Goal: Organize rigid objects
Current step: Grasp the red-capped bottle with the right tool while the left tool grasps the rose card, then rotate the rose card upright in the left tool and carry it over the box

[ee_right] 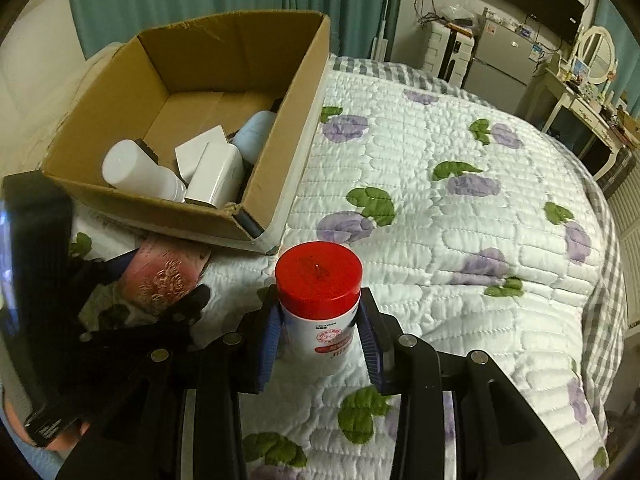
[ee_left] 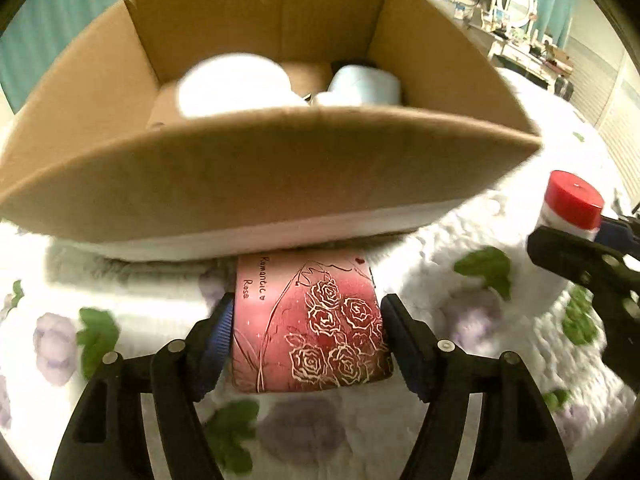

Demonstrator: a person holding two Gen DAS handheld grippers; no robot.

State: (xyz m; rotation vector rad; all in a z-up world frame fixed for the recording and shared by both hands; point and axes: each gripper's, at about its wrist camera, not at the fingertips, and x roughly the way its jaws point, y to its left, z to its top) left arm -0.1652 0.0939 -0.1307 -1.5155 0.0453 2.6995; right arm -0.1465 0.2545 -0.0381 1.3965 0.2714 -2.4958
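Gripping across its flat sides, the left gripper [ee_left: 306, 340] is holding a stiff pink rose-printed carton [ee_left: 310, 326], likely light; the right gripper [ee_right: 318, 334] is clamping a smooth, possibly slippery red-capped white plastic bottle [ee_right: 320, 304] below the cap.

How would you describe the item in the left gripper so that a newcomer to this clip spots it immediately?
Start at the open cardboard box on the flowered quilt. Just in front of the box's near wall, the left gripper is closed on a pink box. Unlike the red-capped white bottle in the right gripper, it is printed with line-drawn roses and the words "Romantic Rose".
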